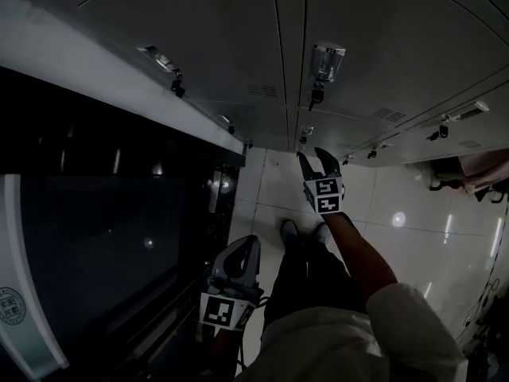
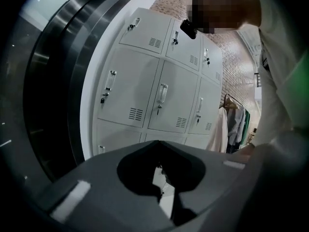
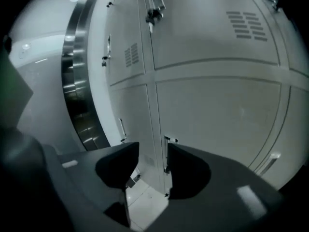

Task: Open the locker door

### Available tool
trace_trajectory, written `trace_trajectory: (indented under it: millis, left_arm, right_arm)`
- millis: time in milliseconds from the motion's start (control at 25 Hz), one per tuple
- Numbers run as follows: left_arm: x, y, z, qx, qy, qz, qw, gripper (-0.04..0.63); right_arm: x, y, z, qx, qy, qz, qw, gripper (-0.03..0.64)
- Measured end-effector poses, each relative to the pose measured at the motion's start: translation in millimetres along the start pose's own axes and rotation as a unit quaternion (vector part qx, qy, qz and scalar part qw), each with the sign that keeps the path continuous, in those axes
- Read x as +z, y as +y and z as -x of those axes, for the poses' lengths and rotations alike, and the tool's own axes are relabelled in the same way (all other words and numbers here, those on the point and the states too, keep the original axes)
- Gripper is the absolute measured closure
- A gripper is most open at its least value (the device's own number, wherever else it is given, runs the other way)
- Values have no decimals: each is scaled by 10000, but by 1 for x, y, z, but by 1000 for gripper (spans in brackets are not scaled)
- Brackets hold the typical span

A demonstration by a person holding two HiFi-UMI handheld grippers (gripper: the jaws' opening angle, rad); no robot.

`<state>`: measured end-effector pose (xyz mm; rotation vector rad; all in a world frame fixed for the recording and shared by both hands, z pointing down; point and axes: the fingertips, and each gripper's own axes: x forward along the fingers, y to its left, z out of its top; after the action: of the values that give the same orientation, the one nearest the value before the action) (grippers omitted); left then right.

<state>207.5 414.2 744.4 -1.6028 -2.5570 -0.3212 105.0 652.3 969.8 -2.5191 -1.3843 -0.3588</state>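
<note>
I see lockers (image 1: 358,46) ahead, w/ a panel wall (image 1: 95,237) to their left. Right hand-held gripper (image 1: 312,156) is fwd, over the floor (image 1: 398,205) by the locker base. Left hand-held gripper (image 1: 242,245) is nearer me, beside the wall. Shoes (image 1: 290,231) btwn them. Clothes rack (image 2: 234,122) right of lockers.

A changing room: rows of grey lockers (image 2: 133,86), clothes (image 2: 218,129) on hangers.

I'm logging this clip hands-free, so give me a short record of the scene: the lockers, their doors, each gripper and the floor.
Lockers: grey metal bank, vented fronts
Doors: every one in view looks closed
Handles: one on each door, none gripped
Left gripper: jaws together, nothing between them
Right gripper: jaws apart, empty, touching no door
Floor: pale glossy tiles
</note>
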Motion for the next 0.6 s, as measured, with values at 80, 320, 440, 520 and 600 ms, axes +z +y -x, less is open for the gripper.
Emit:
trace_trajectory:
  millis: [80,320,440,520,600]
  left_arm:
    - [-23,8,-2,88,20,63,9999,560]
    - [-63,25,-8,200,-261,223,9992,560]
    - [-87,27,-4,155,87,219,9996,560]
    - [-94,29,-3,178,69,268,9995,560]
    - [-100,30,-1,192,65,314,9993,560]
  right_arm:
    - [-21,-7,-28,-45,157,-13,9999,434]
    - [-56,-23,-83,-139,444,-57,9989,420]
    - [-65,-26,-102,-129,519,-83,9985,414]
    - [-68,-27,-113,-155,553,-98,9983,414]
    - [-70,-27,-122,-184,580,-181,9980,414]
